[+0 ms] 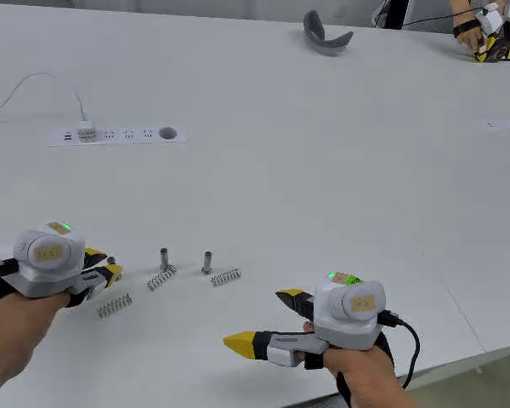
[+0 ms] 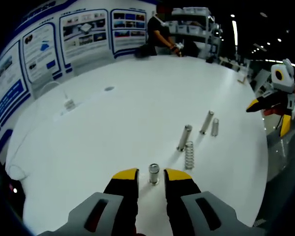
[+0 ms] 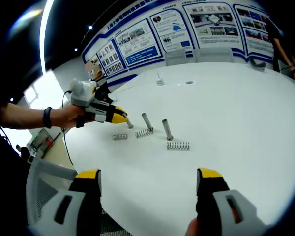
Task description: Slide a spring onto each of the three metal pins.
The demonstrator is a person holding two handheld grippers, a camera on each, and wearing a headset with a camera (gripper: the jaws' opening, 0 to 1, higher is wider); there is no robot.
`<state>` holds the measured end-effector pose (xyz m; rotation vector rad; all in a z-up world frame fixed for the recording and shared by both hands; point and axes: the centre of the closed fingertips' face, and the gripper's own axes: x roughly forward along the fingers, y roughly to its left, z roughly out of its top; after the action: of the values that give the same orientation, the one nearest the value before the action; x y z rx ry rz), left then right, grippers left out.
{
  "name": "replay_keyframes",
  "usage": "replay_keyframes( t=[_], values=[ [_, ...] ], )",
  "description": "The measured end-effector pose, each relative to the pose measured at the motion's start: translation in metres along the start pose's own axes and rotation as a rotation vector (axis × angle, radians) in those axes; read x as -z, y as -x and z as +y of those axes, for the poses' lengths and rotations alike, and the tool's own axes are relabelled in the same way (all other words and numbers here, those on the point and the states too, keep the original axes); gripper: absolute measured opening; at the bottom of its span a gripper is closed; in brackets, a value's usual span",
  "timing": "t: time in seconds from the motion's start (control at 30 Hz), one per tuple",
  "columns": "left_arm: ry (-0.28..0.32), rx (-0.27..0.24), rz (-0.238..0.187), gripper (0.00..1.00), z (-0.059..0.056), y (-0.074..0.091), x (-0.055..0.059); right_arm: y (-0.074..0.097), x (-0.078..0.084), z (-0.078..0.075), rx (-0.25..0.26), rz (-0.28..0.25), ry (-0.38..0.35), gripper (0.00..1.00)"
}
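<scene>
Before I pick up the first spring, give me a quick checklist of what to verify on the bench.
1. Three pins standing upright: ok.
2. Three springs lying loose on the table, none on a pin: ok.
3. Left gripper fingers either side of the nearest pin, small gaps showing: ok.
4. Right gripper open and empty: ok.
5. Spring between the right fingers: not ok, none there.

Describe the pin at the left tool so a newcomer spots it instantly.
On the white table, three metal pins stand in a row near the person. It is the end pin, upright between the left tool's yellow tips; the other two stand free.
</scene>
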<state>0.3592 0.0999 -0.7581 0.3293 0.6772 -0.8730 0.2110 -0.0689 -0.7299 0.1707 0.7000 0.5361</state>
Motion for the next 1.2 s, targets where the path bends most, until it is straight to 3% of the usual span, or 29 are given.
replay_keyframes(
  t=[0.63, 1.2],
  values=[
    [0.065, -0.035, -0.011, 0.28, -0.001, 0.030, 0.018, -0.009, -0.002, 0.009, -0.028, 0.011, 0.031, 0.81],
    [0.107, -0.068, -0.038, 0.39, -0.001, 0.058, 0.033, -0.017, -0.011, 0.007, -0.049, 0.024, 0.065, 0.81]
  ],
)
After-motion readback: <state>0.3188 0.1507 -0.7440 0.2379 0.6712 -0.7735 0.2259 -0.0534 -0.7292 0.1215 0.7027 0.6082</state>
